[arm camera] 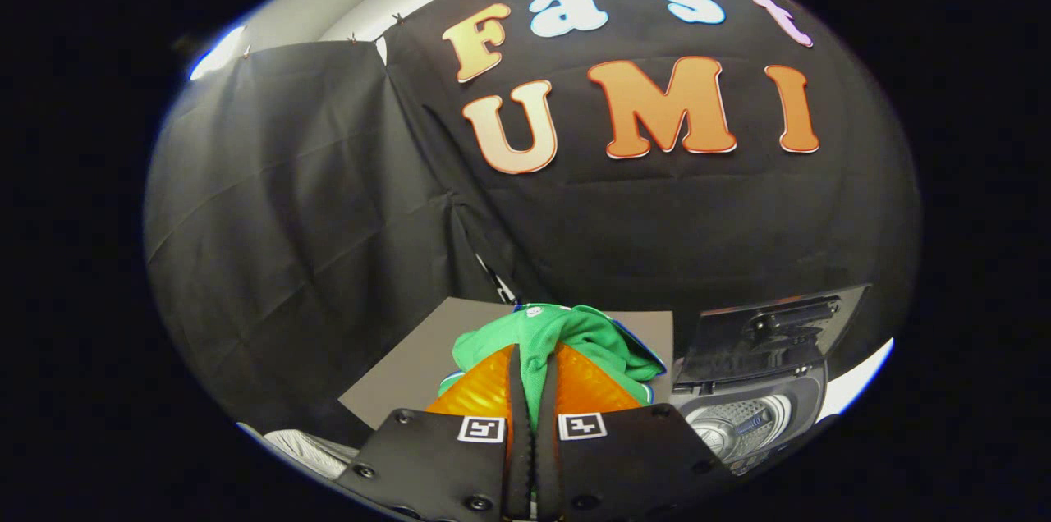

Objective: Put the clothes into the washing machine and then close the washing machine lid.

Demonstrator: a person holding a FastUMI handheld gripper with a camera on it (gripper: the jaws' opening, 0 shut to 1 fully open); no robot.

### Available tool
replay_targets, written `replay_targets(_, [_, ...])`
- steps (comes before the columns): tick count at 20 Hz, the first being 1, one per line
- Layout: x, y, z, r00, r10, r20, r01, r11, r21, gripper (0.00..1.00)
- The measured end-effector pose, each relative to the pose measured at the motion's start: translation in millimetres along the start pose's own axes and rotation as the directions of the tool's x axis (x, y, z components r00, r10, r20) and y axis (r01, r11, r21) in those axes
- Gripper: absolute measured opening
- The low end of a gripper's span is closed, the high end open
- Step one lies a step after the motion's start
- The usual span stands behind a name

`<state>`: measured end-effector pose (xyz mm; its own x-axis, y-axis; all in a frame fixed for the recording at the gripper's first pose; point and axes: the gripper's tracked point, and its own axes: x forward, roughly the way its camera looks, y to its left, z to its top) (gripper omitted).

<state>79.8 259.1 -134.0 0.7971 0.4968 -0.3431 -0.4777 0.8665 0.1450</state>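
Gripper view, my gripper [534, 391] pinched tight on a green garment [575, 337], cloth bunched between and just ahead of my fingers [519, 423], toy washing machine [751, 415] just right of the garment, lid [772, 333] raised upright, drum [739, 423] exposed, grey board [410, 366] beneath the garment.

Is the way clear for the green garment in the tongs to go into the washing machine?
Nothing visible blocks it. The tongs are shut on the green garment, held up above the grey surface. The washing machine stands beside it with its lid raised and the drum open.
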Motion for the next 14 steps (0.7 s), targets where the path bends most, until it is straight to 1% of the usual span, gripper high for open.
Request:
replay_targets(7, [-34,-61,30,0.992,-0.097,0.084,0.092,0.994,0.062,0.10])
replay_targets(14, [-60,-143,45,0.967,-0.227,0.120,0.212,0.969,0.124,0.10])
